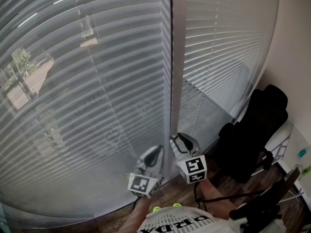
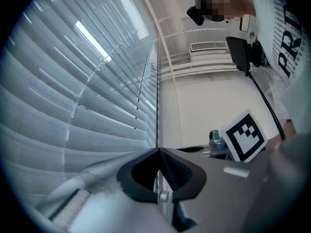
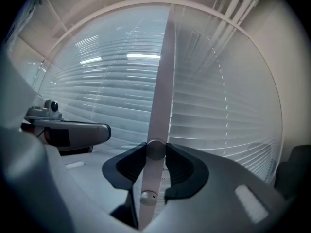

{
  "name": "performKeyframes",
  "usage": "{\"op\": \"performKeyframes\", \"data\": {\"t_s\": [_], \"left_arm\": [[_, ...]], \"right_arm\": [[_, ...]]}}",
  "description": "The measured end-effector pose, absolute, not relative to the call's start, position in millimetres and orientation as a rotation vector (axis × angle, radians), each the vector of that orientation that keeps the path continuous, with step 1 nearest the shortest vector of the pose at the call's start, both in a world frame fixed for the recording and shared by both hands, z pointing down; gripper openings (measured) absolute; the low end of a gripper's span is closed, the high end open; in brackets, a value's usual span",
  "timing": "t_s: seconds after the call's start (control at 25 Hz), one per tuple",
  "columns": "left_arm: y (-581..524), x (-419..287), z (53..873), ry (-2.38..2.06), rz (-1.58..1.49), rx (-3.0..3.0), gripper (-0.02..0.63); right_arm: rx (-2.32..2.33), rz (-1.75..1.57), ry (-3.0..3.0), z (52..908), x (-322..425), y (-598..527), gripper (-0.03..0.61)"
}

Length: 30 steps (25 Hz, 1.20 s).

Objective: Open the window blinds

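- Head view: the window blinds (image 1: 87, 91) fill the frame as two lowered panels. Their slats run level and are tilted nearly shut. A pale upright post (image 1: 178, 57) divides the panels.
- The right hand-held gripper (image 1: 181, 140) sits low at the foot of that post and points level at the blinds. The left hand-held gripper (image 1: 156, 152) is just beside it, in front of the left panel.
- Right gripper view: a pale rod (image 3: 164, 72) stands upright with its long axis vertical. It rises from between the jaws in line with the post. The jaws close on it from both sides at a moderate width.
- Left gripper view: the jaws meet at their tips. A thin dark line (image 2: 158, 106) climbs from them; whether it is a cord or the panel's edge cannot be told.
- Judgement: the coming move works the rod about or along its vertical axis, and the right hand is the one placed for it.
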<state>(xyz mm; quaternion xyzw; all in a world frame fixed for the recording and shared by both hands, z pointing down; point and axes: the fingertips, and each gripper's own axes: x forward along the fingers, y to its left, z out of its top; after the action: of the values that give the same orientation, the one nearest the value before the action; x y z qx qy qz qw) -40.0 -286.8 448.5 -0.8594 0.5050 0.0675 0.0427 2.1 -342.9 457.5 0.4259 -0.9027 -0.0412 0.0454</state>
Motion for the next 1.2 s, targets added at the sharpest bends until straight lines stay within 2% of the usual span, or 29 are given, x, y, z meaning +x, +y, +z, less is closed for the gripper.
{"op": "performKeyframes", "data": {"t_s": [0.4, 0.64, 0.92, 1.08, 1.2], "left_arm": [[-287, -40, 451, 1.531, 0.198, -2.632, -0.008], [-286, -42, 448, 1.54, 0.208, -2.631, -0.008], [-284, -44, 444, 1.543, 0.231, -2.624, -0.008], [-288, -40, 441, 1.523, 0.244, -2.631, -0.008], [-288, -38, 444, 1.517, 0.236, -2.638, -0.008]], "right_arm": [[1.337, 0.076, -2.831, 459, 5, -347, 0.133], [1.356, 0.021, -2.817, 460, 5, -348, 0.133], [1.282, -0.296, -2.704, 452, 3, -339, 0.137], [1.211, -0.52, -2.608, 446, -4, -335, 0.173], [1.188, -0.618, -2.533, 448, -8, -336, 0.175]]}}
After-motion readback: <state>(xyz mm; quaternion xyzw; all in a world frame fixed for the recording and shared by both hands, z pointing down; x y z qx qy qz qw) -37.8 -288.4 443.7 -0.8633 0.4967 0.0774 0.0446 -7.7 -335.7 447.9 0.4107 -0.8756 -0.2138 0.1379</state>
